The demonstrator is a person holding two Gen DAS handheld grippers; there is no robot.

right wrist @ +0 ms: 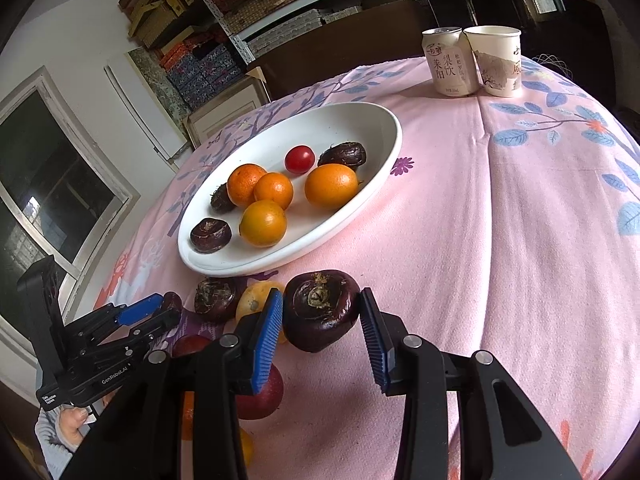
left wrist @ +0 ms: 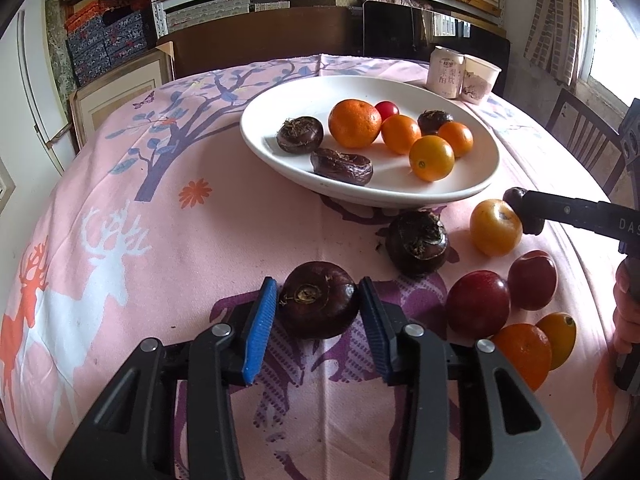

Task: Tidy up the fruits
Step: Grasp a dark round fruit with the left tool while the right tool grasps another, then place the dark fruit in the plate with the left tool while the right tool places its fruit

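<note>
Left gripper (left wrist: 318, 304): jaws narrow around a dark water chestnut (left wrist: 318, 300) on the pink tablecloth (left wrist: 160, 240), both pads touching it. Right gripper (right wrist: 320, 316): clamped on another water chestnut (right wrist: 320, 310), just off the cloth. White plate (right wrist: 384, 168) beyond holds oranges (right wrist: 331, 186), chestnuts, a cherry tomato (right wrist: 299, 159).

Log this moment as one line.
left claw around dark purple round water chestnut on pink printed tablecloth, grip unclear | right claw shut on second dark water chestnut | white oval plate partly filled
</note>
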